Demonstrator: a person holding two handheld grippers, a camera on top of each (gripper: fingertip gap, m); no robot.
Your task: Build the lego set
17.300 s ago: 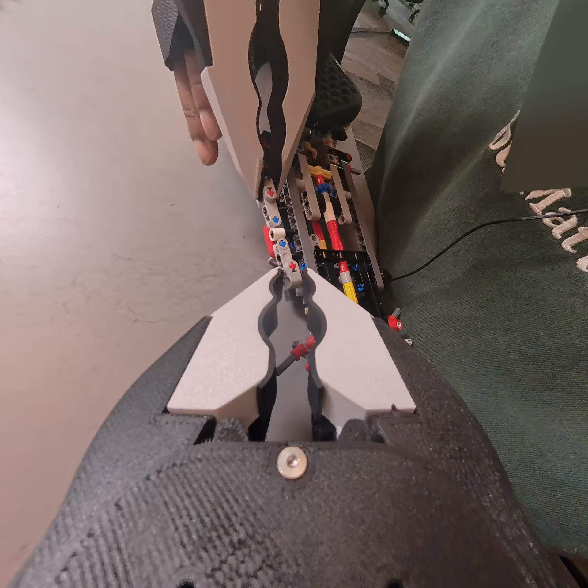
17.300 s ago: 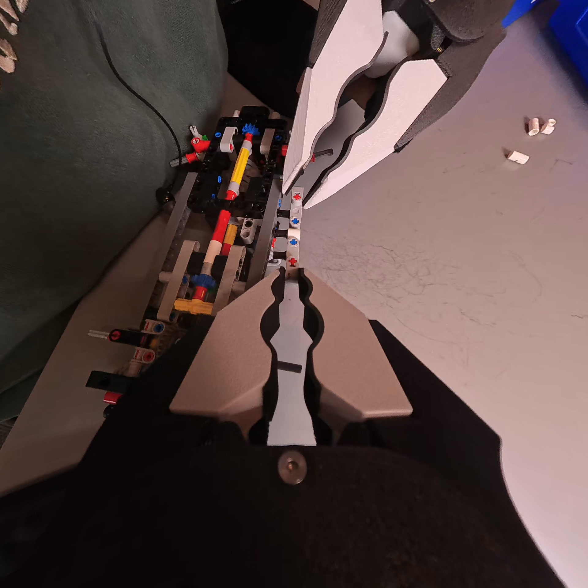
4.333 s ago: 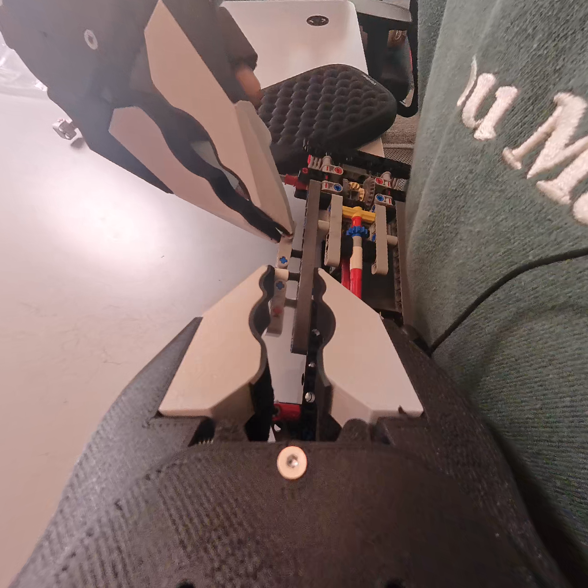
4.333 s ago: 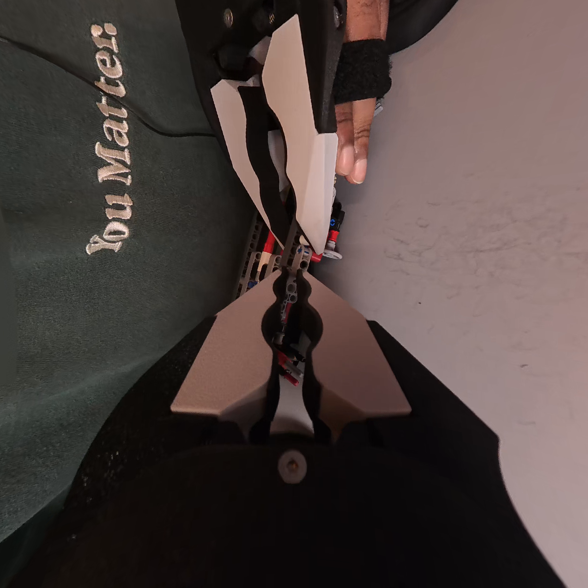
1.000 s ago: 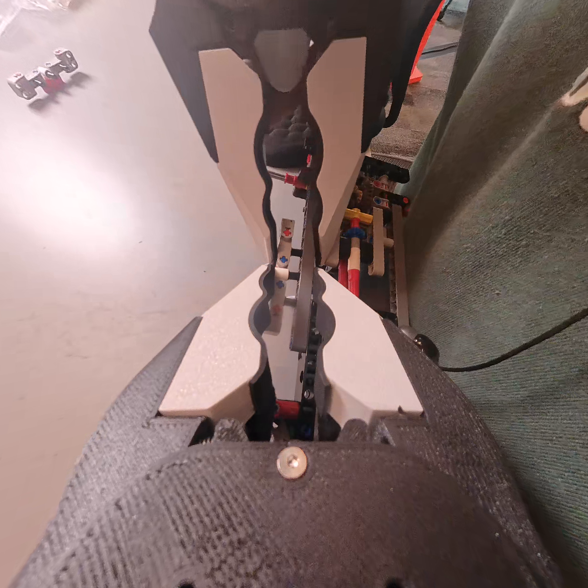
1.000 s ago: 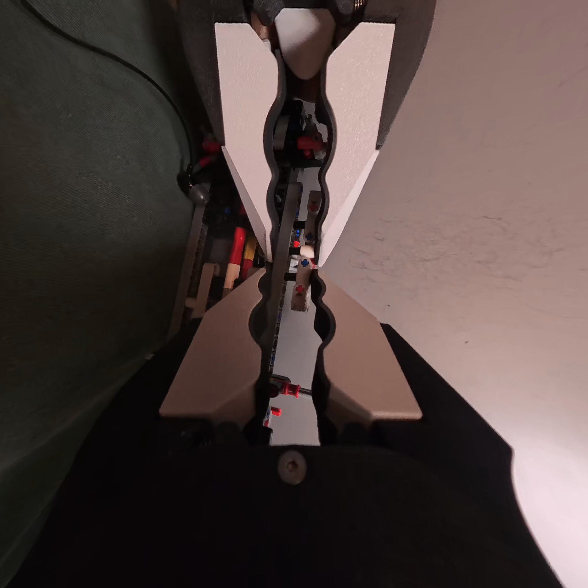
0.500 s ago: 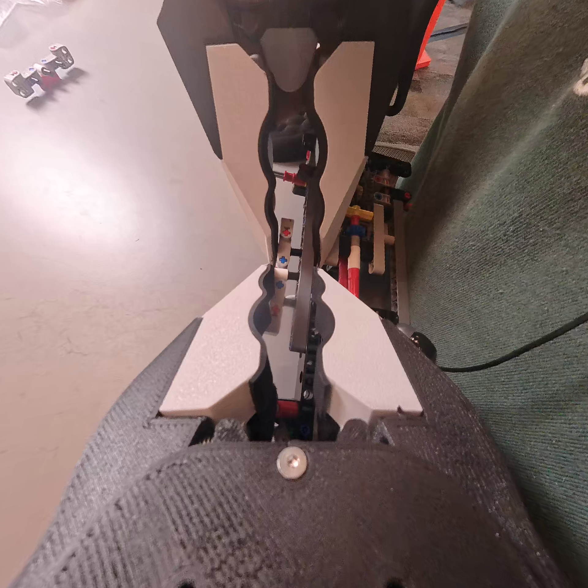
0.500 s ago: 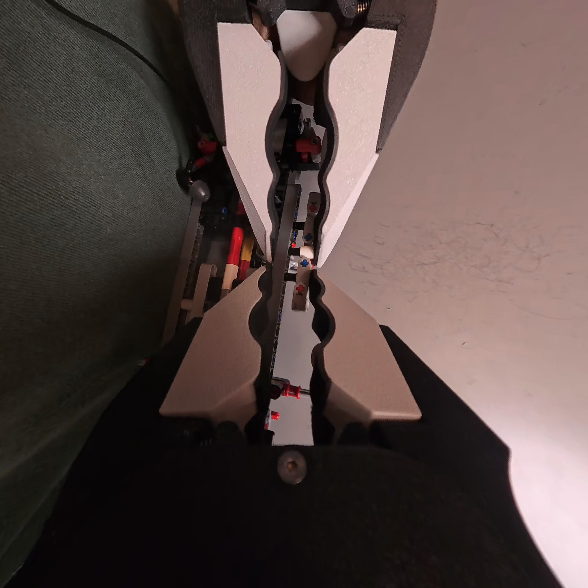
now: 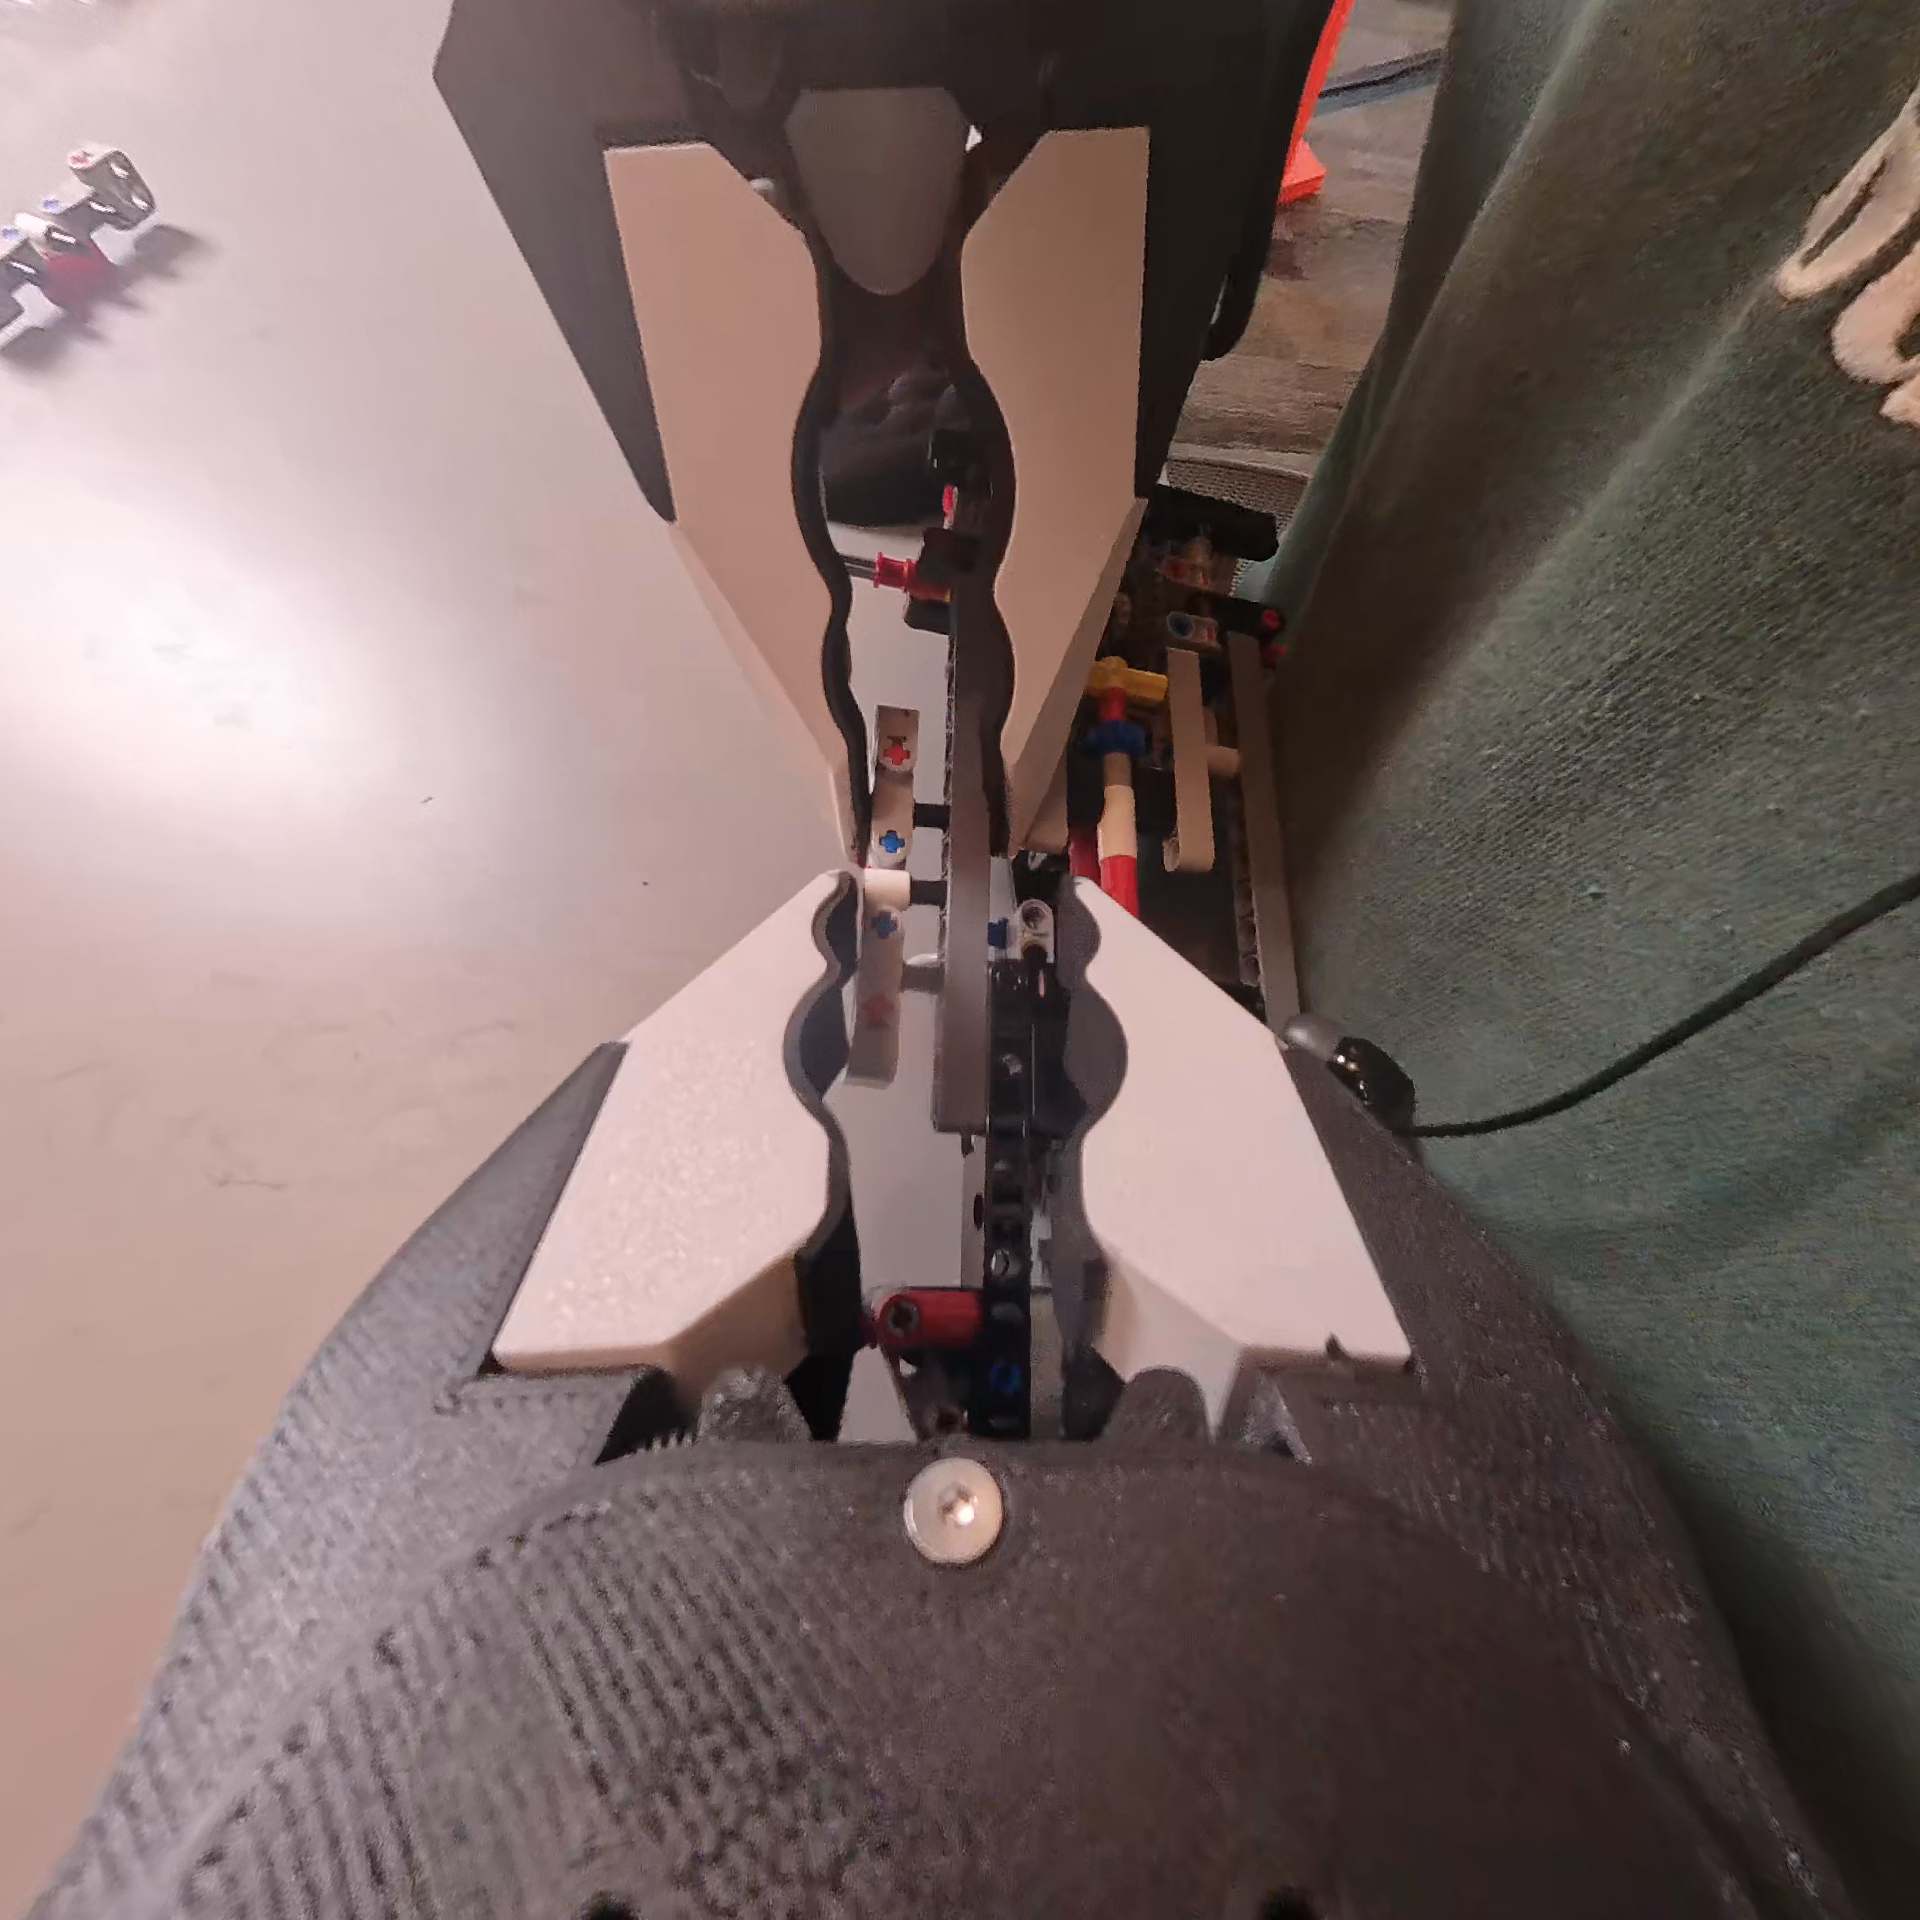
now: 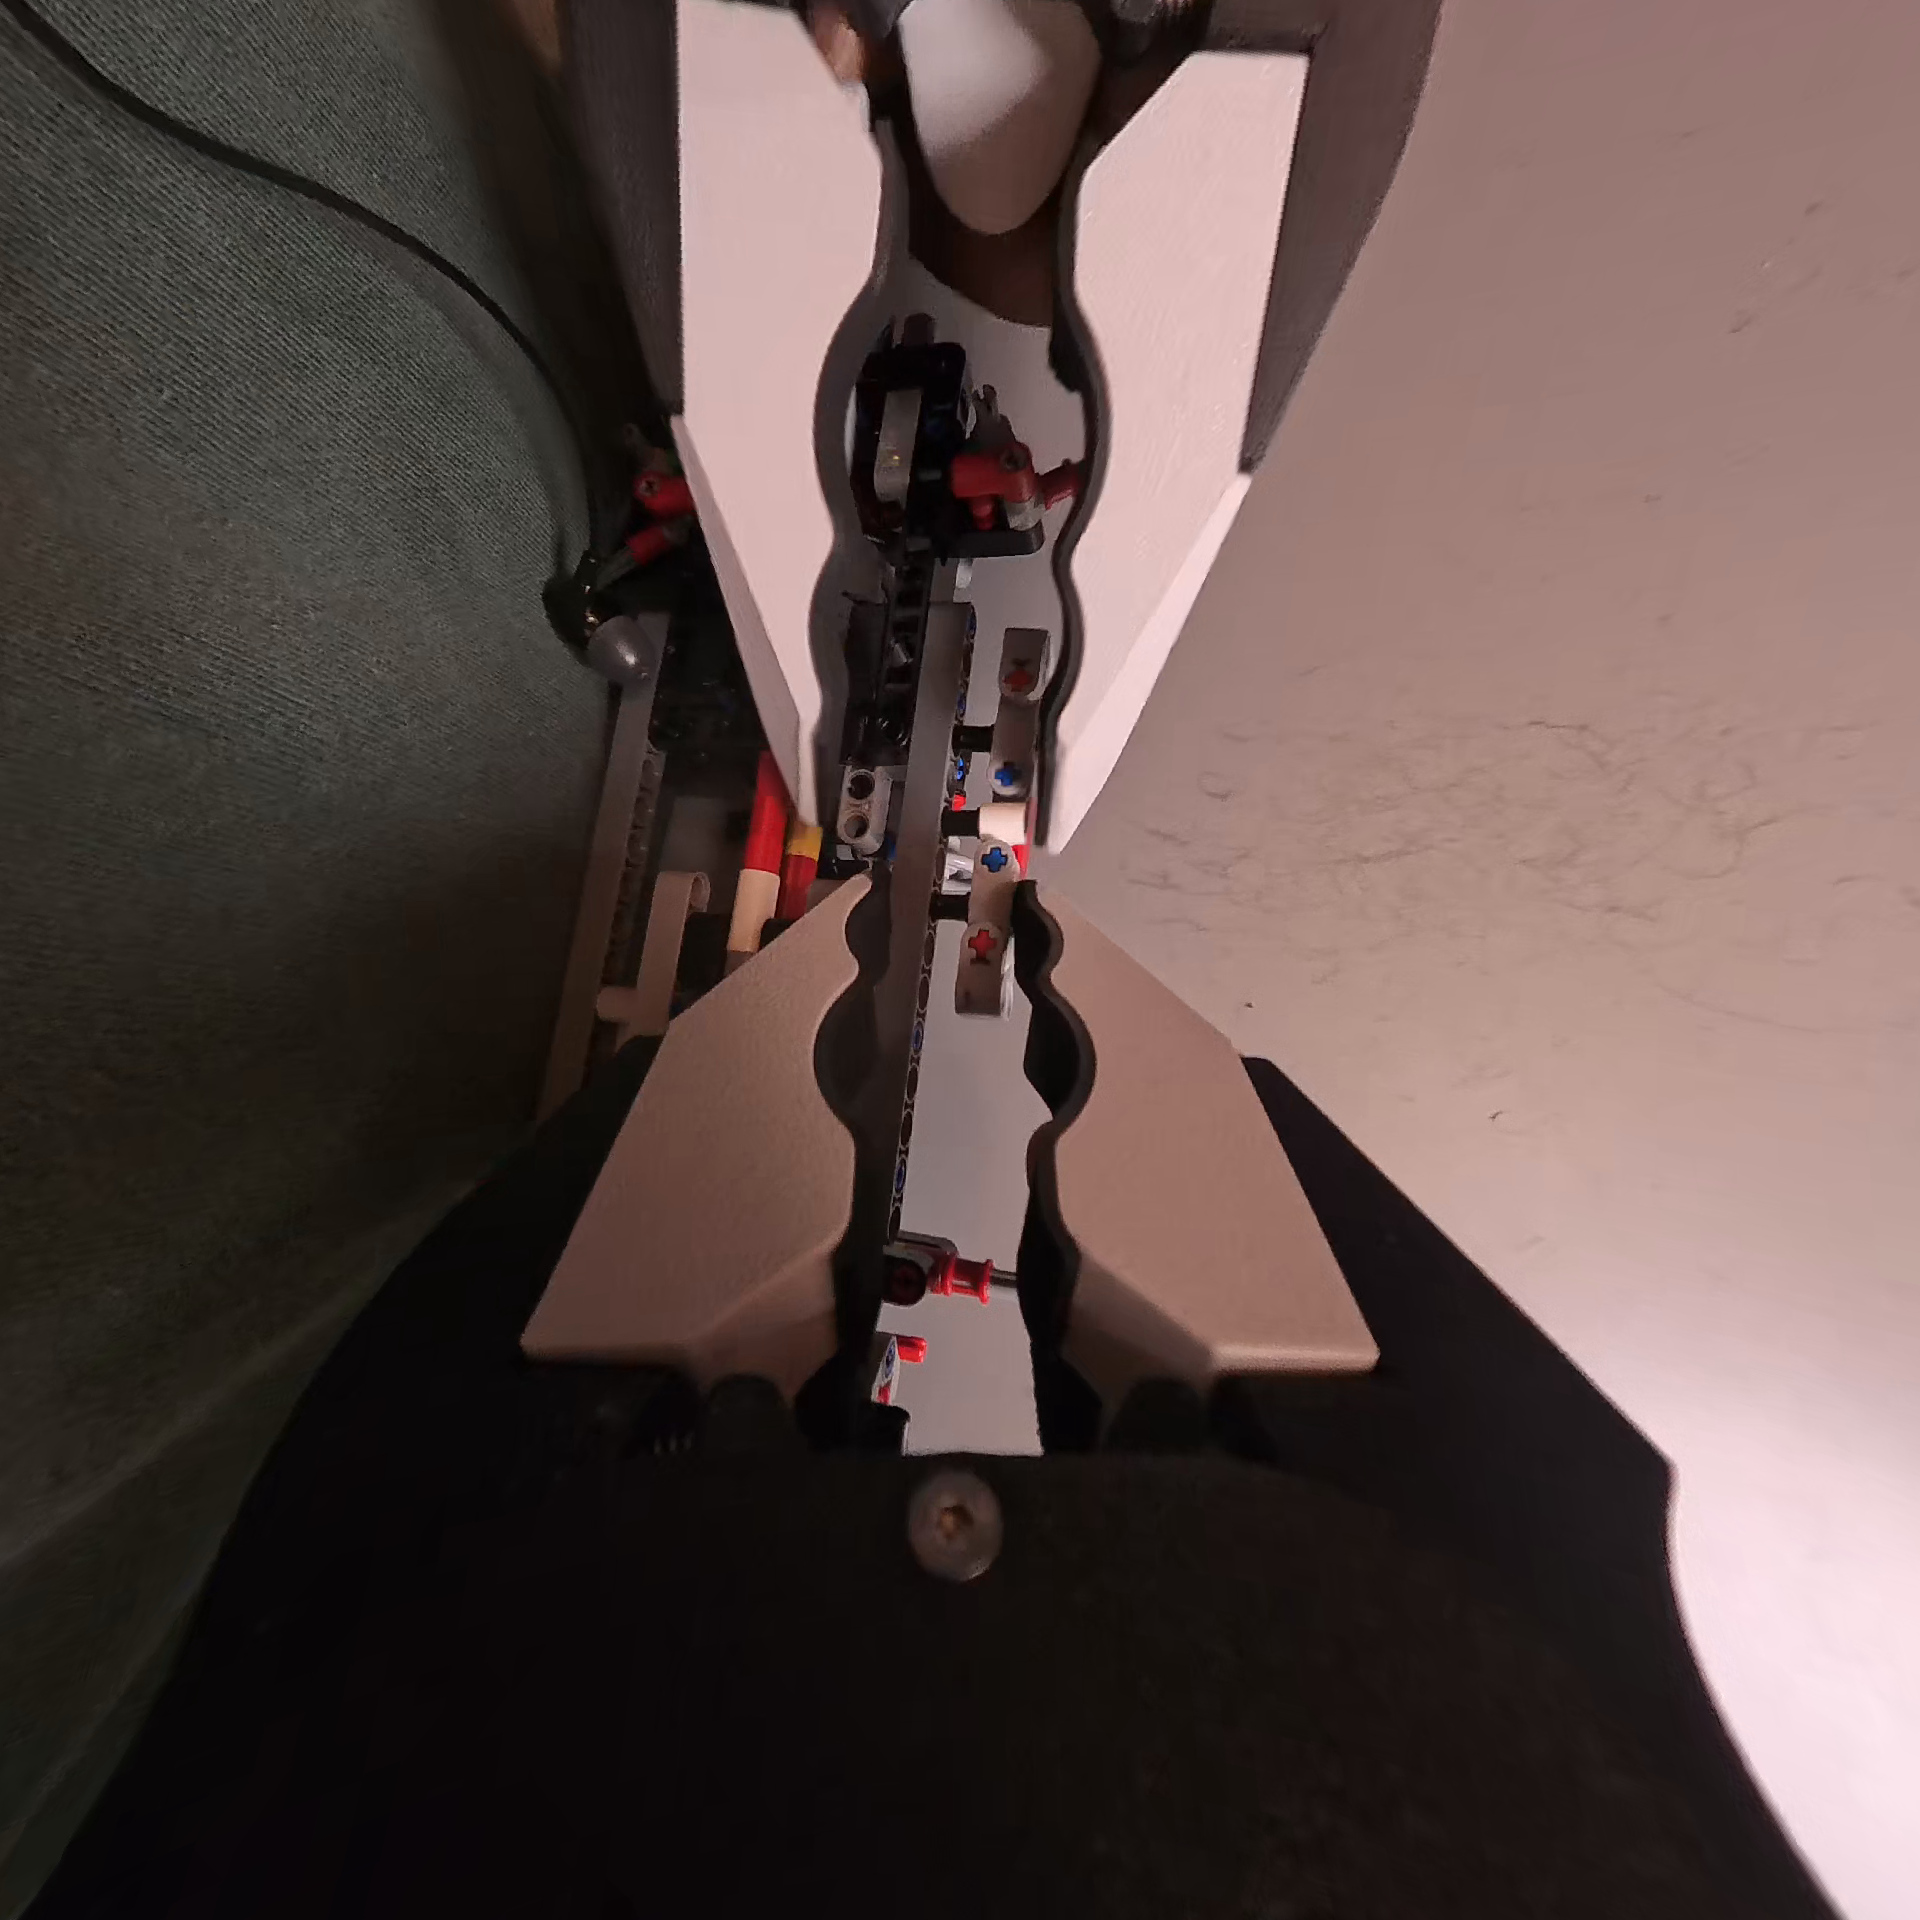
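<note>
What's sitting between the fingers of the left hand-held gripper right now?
In the left wrist view, the left hand-held gripper straddles the long dark grey lego beam and the short light grey lego liftarm pinned beside it.

Left hand-held gripper straddling lego frame; right hand-held gripper opposite

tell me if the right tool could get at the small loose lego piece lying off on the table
Probably not right away: the right tool straddles the lego frame, facing the left tool, while the loose piece lies apart on the table.
</note>
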